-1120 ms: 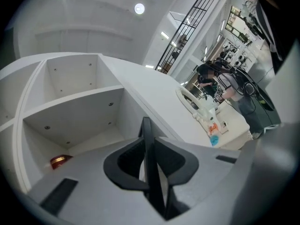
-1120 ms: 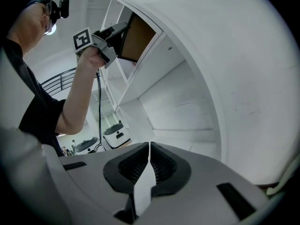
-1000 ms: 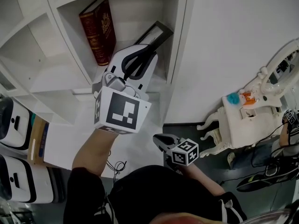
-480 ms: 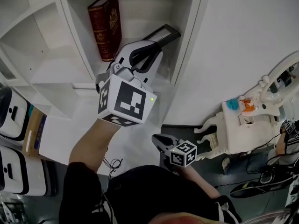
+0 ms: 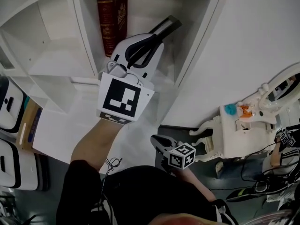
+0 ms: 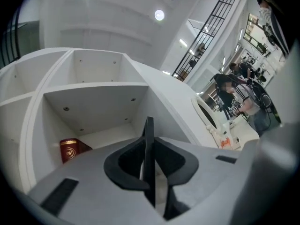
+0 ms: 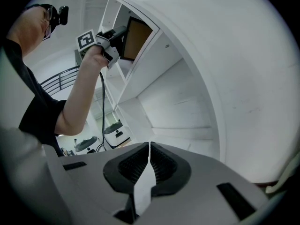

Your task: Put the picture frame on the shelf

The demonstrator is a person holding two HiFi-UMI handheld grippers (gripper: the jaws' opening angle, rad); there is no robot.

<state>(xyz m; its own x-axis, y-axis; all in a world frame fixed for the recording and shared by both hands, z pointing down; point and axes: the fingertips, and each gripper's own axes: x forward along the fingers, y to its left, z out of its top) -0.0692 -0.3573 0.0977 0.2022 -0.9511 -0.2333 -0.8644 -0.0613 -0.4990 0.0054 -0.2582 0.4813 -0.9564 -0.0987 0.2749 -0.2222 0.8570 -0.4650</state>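
While we held the left gripper [image 5: 151, 40] up at the white shelf [image 5: 79, 81], its jaws were clamped on the lower edge of the picture frame [image 5: 165, 25], which showed edge-on between them. The frame stood tilted inside the compartment that housed the red book [image 5: 113, 20], to the book's right and apart from it; whether it touched the board beneath we could not tell. Our right gripper [image 5: 157, 141] hung low near our body, well apart from the shelf, its jaws pressed together with nothing between them.
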